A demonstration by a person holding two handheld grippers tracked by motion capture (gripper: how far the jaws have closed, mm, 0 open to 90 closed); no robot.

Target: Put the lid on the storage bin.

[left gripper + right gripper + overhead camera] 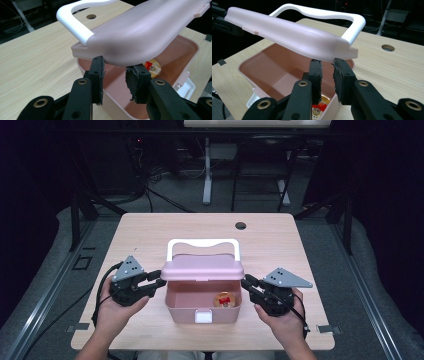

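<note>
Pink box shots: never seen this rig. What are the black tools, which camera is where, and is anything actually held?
A person holds a hand-operated two-jaw gripper in each hand; there is no robot arm. The high view looks down from above the person's side of the table. The other two cameras ride on the grippers and look along their black jaws.

On the table stands a pink box with a white handle. Its lid is half raised, and a small round red and gold item lies inside.

The left gripper and right gripper sit at the lid's two ends, tips under its edge. The jaws stand apart with nothing clamped, so they seem to prop the lid, not grip it.
</note>
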